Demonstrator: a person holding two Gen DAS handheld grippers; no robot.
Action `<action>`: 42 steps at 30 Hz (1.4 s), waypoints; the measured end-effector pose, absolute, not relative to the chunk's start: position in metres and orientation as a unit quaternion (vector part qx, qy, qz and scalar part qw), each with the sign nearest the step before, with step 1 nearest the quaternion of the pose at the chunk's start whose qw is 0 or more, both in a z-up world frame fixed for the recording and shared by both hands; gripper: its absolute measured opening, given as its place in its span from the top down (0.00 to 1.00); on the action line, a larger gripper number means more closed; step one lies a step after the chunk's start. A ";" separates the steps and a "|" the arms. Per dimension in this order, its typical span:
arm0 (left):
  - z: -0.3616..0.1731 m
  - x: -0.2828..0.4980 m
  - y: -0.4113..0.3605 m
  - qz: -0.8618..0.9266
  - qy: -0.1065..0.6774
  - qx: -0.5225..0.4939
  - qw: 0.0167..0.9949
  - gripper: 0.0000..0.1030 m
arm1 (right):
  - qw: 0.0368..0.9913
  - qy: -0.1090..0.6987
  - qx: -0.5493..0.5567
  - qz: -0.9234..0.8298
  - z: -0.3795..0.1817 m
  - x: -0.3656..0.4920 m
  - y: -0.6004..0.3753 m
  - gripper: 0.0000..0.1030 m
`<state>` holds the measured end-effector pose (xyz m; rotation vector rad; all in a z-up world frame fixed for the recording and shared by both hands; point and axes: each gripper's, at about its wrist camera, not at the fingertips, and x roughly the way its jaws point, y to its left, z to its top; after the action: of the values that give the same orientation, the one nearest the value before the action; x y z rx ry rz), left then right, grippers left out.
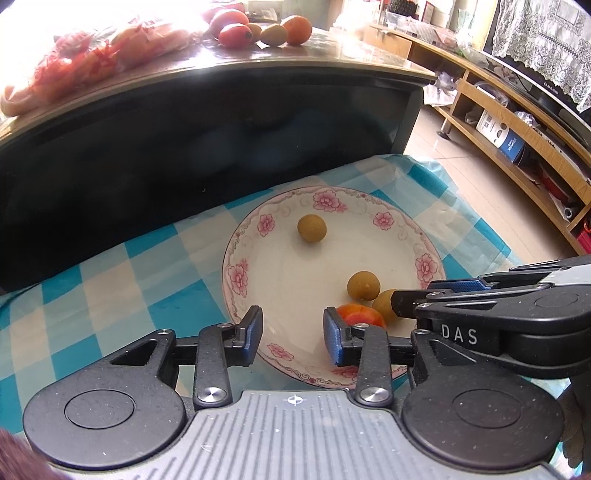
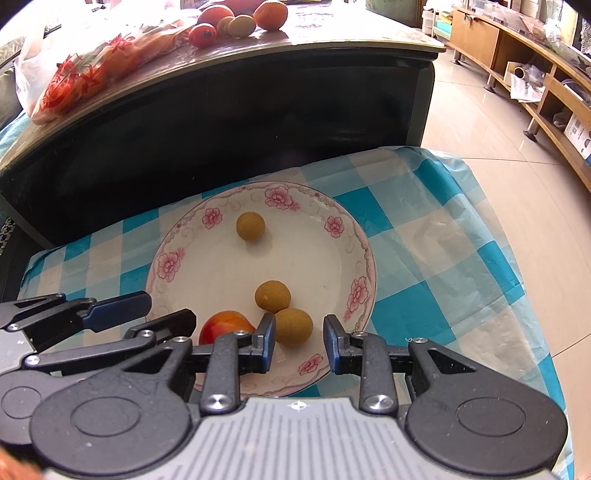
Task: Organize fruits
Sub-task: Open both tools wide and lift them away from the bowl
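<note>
Right wrist view: the right gripper hovers over the plate, fingers apart and empty, the nearest round brown fruit just ahead between them. The left gripper, also spread and empty, sits beside the red fruit. More fruit waits on the far tabletop, well apart.

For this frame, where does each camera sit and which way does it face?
Left wrist: on the left gripper, facing forward and down over the plate's near rim; own open fingers show, the right gripper intruding at right.
Right wrist: on the right gripper, same heading; own open fingers show, left gripper at left.
Shared: plate, three brown fruits, red fruit, checked cloth, dark table.
</note>
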<state>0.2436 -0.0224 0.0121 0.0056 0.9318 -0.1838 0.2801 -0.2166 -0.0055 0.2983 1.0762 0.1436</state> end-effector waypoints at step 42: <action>0.025 0.184 0.016 -0.064 0.445 -0.004 0.893 0.43 | 0.846 0.508 0.118 0.115 0.017 0.231 -0.175 0.68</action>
<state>0.1840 0.0156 0.0247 -0.0083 0.9237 -0.1322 0.2310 -0.1746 0.0171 0.2485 1.0710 0.2436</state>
